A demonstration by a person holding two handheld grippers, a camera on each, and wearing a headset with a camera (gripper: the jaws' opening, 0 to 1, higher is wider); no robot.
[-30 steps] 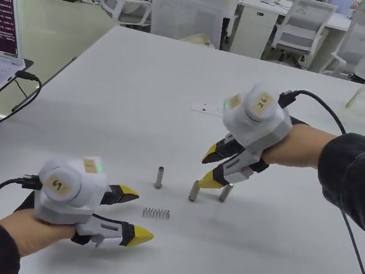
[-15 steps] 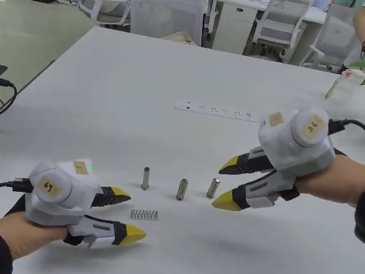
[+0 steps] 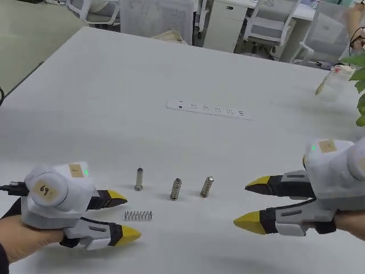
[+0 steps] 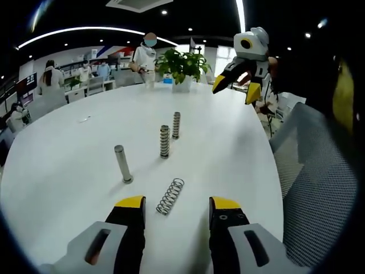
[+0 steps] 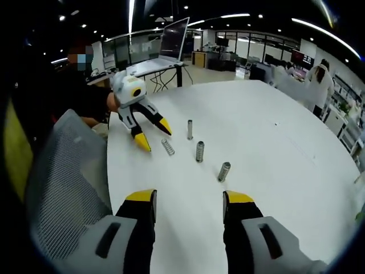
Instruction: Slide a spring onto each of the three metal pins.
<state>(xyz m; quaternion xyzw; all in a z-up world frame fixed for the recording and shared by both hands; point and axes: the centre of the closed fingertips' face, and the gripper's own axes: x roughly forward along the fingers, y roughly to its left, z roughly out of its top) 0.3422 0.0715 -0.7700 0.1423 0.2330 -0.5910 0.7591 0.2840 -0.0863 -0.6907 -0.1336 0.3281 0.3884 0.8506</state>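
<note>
Pins: three stand upright in a row across the white worktop (image 3: 114,97). The bare pin (image 3: 139,178) is at the left end. The middle pin (image 3: 176,189) and the end pin (image 3: 207,186) each wear a spring.
Loose spring (image 3: 138,215): it lies flat on the worktop, just nearer the person than the bare pin. Its long axis runs left to right in the head view (in the left gripper view it points away, slanting a little right, just ahead of the jaws).
Left tool (image 3: 126,215): jaws well apart and gripping nothing. It is held low at the worktop, yellow tips aimed right, with the loose spring just off them.
Right tool (image 3: 245,203): jaws apart and empty. It is level with the row and clear of the end pin, tips pointing left towards the pins.
Hands: the left hand (image 3: 17,237) and right hand (image 3: 351,220) each wrap the rear of a tool, coming in from the near corners.
Beyond: a power strip (image 3: 209,109) lies across the worktop behind the pins.
</note>
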